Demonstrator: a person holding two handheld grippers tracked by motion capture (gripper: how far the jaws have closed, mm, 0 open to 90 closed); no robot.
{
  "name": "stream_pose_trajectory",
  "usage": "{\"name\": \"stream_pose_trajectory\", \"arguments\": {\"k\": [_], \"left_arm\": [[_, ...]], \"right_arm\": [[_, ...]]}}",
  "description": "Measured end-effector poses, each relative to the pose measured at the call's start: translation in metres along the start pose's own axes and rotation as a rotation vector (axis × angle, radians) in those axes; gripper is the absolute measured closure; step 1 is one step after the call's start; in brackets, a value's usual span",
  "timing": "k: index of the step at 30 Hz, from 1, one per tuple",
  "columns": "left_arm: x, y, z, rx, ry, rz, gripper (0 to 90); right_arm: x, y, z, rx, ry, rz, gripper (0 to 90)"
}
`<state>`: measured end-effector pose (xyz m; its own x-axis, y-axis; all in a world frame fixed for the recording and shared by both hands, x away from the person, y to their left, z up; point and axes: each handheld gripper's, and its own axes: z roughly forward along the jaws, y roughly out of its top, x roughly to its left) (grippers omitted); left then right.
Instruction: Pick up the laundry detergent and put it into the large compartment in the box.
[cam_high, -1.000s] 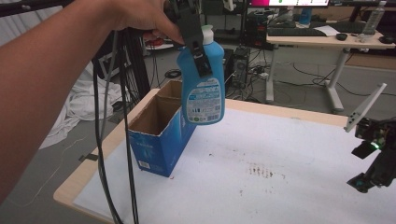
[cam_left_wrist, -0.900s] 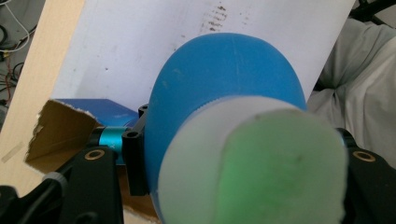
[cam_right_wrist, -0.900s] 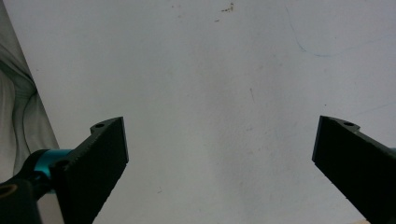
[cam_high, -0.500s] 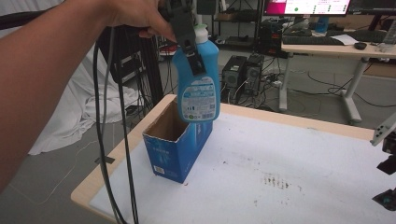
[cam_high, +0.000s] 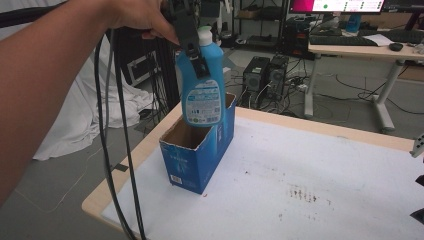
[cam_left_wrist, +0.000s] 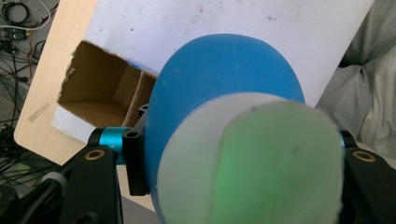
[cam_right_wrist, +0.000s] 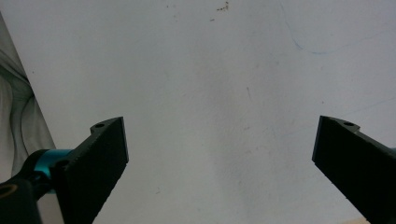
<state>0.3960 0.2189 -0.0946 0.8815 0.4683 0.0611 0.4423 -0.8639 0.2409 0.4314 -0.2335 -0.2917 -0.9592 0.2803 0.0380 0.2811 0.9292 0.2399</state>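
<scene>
A blue bottle (cam_high: 202, 90) with a white cap and a label hangs upright in the air, and my left gripper (cam_high: 192, 47) is shut on its upper part. Its base hovers over the far end of an open blue cardboard box (cam_high: 200, 155) standing at the table's left edge. The left gripper view looks down past the white cap (cam_left_wrist: 261, 163) and the bottle's blue shoulder (cam_left_wrist: 219, 79) into the box's brown inside (cam_left_wrist: 98, 93). My right gripper (cam_right_wrist: 223, 135) is open over the bare white tabletop, nothing between its jaws; it sits at the right edge of the high view (cam_high: 419, 180).
The table (cam_high: 320, 180) has a white top with small dark stains and a wooden rim. Black cables (cam_high: 117, 150) hang from the left gripper past the table's left side. White cloth (cam_high: 85, 125) lies on the floor to the left; desks and computers stand behind.
The left gripper has carried the bottle from beside the box's right side to above its opening. The right gripper has slipped toward the right edge of the high view.
</scene>
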Motion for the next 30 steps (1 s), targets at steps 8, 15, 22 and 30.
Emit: {"name": "stream_pose_trajectory", "arguments": {"k": [8, 15, 22, 30], "left_arm": [[0.011, -0.016, 0.011, 0.008, 0.005, -0.037, 37.9], [0.016, -0.026, 0.021, 0.019, 0.002, -0.051, 37.9], [0.023, -0.036, 0.04, 0.037, 0.008, -0.065, 37.8], [0.026, -0.042, 0.067, 0.075, -0.01, -0.067, 37.8]], "right_arm": [[-0.002, -0.003, 0.0, 0.001, -0.004, 0.014, 2.6], [-0.003, -0.002, 0.0, 0.001, -0.002, 0.005, 2.6], [-0.003, -0.001, 0.002, 0.01, -0.003, 0.014, 2.6], [-0.004, -0.002, 0.005, 0.007, 0.001, 0.014, 2.6]]}}
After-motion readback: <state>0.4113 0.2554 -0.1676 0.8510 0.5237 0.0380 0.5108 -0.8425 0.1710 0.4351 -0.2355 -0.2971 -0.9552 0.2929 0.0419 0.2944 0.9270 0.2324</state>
